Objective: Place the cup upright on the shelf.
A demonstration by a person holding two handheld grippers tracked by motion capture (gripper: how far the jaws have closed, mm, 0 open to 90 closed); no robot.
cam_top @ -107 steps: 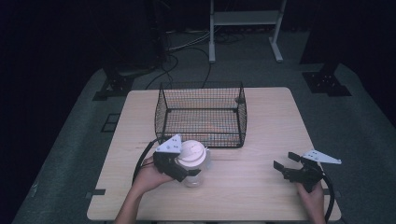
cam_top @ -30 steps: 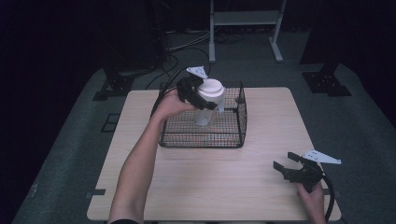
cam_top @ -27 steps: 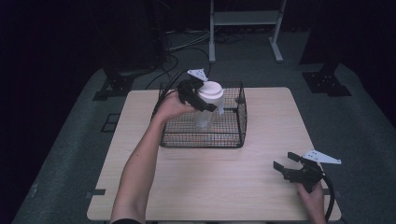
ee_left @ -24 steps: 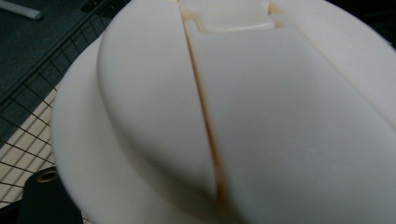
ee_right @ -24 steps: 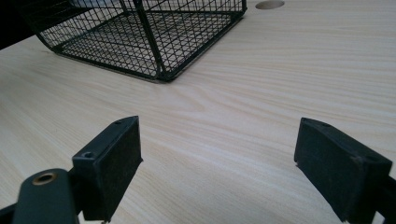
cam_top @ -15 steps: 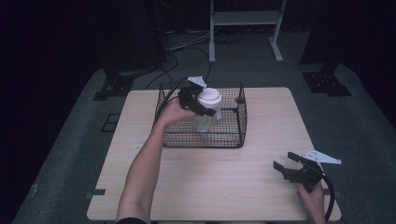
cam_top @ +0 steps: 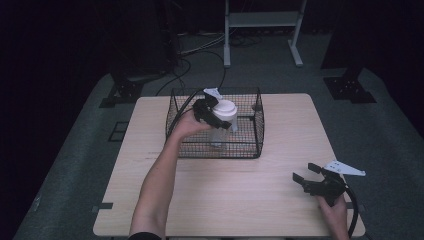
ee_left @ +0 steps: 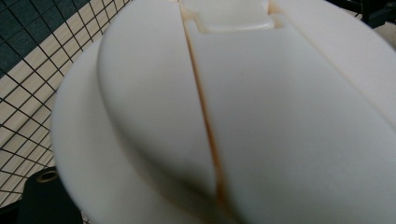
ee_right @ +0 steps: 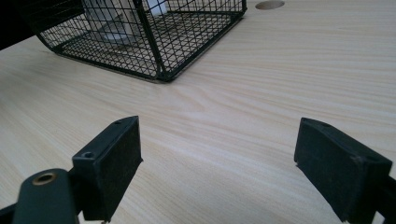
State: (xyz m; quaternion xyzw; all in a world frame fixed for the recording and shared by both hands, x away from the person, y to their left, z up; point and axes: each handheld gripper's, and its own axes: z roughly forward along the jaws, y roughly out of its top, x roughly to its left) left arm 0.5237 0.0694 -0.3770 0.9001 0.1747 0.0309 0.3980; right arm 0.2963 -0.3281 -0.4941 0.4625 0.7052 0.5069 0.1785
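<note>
— What's the setting?
— A pale wooden table (cam_top: pixel 220 200) on grey carpet in a dark room, with a black wire basket (cam_top: pixel 252 145) standing on its far half.

— And the main thing?
— A clear cup with a white lid (cam_top: pixel 226 108). It sits inside the basket, toward the middle, its base down near the basket floor. In the left gripper view the lid (ee_left: pixel 233 116) is so close that the mesh shows just at the left edge.

— Who has it?
— The left gripper (cam_top: pixel 212 113), reaching in over the basket's top, is clamped on the cup just under the lid. The forearm stretches up from the near edge.

— The other hand?
— The right gripper (cam_top: pixel 309 176) rests near the table's near right corner, well apart from the basket. Its jaws stand wide, nothing between them – bare wood (ee_right: pixel 261 93) in its own view, the basket (ee_right: pixel 154 42) farther off.
</note>
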